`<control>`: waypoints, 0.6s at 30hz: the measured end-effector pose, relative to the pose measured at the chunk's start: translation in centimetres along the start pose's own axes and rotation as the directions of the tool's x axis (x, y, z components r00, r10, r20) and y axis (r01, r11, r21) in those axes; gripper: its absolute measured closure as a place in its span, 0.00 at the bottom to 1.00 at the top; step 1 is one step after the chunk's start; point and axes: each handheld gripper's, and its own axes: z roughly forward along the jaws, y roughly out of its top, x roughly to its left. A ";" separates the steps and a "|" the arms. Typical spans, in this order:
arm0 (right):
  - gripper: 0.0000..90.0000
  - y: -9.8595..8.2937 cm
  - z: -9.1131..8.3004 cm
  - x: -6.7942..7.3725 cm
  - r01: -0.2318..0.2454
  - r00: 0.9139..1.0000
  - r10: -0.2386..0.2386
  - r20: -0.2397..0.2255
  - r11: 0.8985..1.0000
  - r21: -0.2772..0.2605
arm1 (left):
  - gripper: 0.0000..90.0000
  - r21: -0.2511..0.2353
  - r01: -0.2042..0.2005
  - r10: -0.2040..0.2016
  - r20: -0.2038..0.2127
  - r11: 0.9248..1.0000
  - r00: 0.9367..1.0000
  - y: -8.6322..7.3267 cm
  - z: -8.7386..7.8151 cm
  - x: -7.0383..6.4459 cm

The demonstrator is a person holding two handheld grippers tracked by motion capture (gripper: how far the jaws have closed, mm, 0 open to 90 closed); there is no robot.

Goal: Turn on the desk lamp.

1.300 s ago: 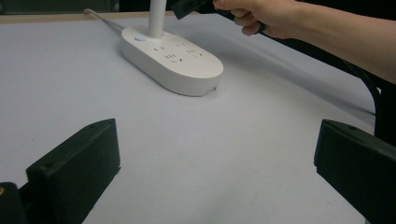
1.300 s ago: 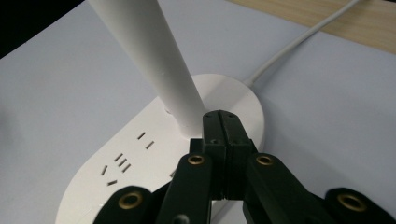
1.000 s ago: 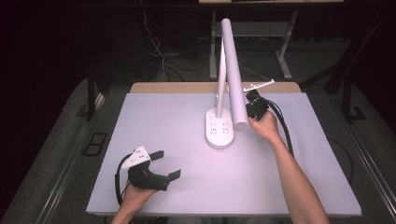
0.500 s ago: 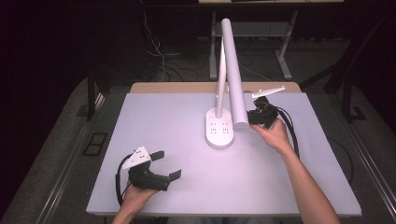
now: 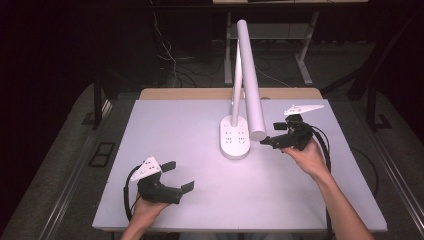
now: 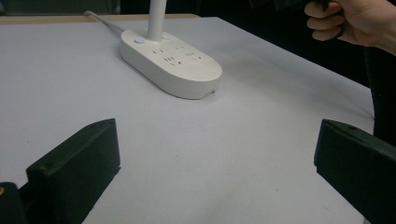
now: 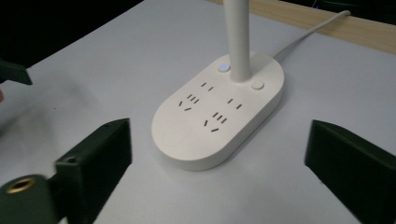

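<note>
Centrally on the white table (image 5: 175, 125), a little toward the far side, stands a white desk lamp (image 5: 248, 80) on an oval base (image 5: 235, 137) that carries socket slots and two small buttons beside the upright stem. Its long tubular head slopes from the far side down toward the near right, ending just above the right edge of the base. A white cord (image 7: 308, 32) runs from the base toward the wooden far edge of the table.

At the near left, the left hand (image 5: 147, 210) comes in from the bottom edge and grips the left gripper (image 5: 177, 175) low over the table, jaws spread wide and pointing right and slightly far, toward the lamp, with nothing between them. The base sits well apart from it in the left gripper view.

On the right, the right forearm reaches diagonally from the near right corner, and the right hand (image 5: 307, 157) holds the right gripper (image 5: 267, 141) just beside the right side of the base, pointing left at it. Its jaws stand wide apart and empty, and in the right gripper view the base lies between and beyond them, untouched.
</note>
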 end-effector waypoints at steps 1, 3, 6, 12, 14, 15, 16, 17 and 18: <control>0.00 -0.3 -0.3 0.2 -0.002 1.000 0.002 -0.001 1.000 0.002 | 0.00 0.001 0.004 -0.004 -0.001 1.000 1.000 0.0 0.0 0.0; 0.00 -0.8 -0.8 0.4 -0.006 1.000 0.006 0.001 1.000 -0.006 | 0.00 0.000 0.004 -0.004 -0.003 1.000 1.000 0.0 0.0 0.0; 0.00 -2.0 -1.7 0.9 -0.014 1.000 0.014 -0.002 1.000 -0.008 | 0.00 0.003 0.002 -0.002 -0.004 1.000 1.000 0.0 0.0 -0.1; 0.00 -4.7 -3.6 1.4 -0.045 0.999 0.045 0.004 0.998 -0.045 | 0.00 0.005 -0.001 0.001 -0.003 1.000 1.000 0.0 0.1 -0.1; 0.00 -5.5 -4.2 1.6 -0.050 0.999 0.051 0.011 0.998 -0.045 | 0.00 0.006 -0.002 0.002 -0.003 1.000 1.000 0.0 0.1 -0.1; 0.00 -5.9 -4.4 1.6 -0.052 0.999 0.053 0.013 0.998 -0.047 | 0.00 0.007 -0.004 0.004 -0.003 1.000 1.000 0.0 0.1 -0.1; 0.00 -6.3 -4.6 1.7 -0.056 0.998 0.057 0.011 0.997 -0.046 | 0.00 0.009 -0.005 0.005 -0.003 1.000 1.000 0.0 0.1 -0.1; 0.00 -6.6 -4.9 1.8 -0.057 0.998 0.058 0.012 0.997 -0.050 | 0.00 0.010 -0.005 0.005 -0.004 1.000 1.000 0.0 0.1 -0.1; 0.00 -7.0 -5.1 1.8 -0.058 0.998 0.059 0.015 0.997 -0.057 | 0.00 0.011 -0.005 0.005 -0.004 1.000 1.000 0.0 0.1 -0.1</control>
